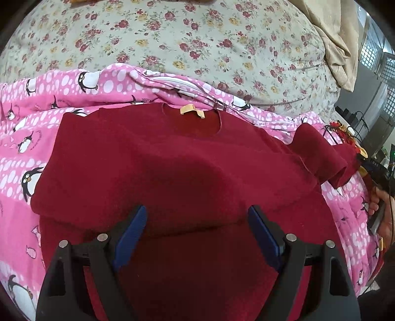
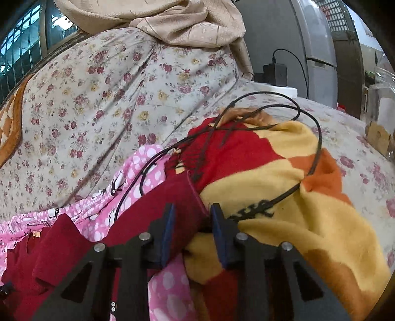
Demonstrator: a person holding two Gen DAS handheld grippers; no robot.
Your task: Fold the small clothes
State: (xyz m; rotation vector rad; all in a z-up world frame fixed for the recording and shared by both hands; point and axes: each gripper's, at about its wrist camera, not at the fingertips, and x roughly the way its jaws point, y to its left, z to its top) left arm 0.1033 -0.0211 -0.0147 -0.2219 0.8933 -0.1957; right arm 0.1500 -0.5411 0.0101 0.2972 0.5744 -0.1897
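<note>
A dark red sweater lies flat on a pink penguin-print cloth, neckline with a tan label at the far side. Its left sleeve is folded in over the body. My left gripper is open just above the sweater's lower middle, holding nothing. The right sleeve stretches out to the right. In the right wrist view my right gripper has the end of that red sleeve between its blue pads, the jaws partly closed around it.
A floral bedsheet covers the bed behind. A yellow, red and orange blanket lies to the right with a black cable looped over it. A beige cloth is piled at the back.
</note>
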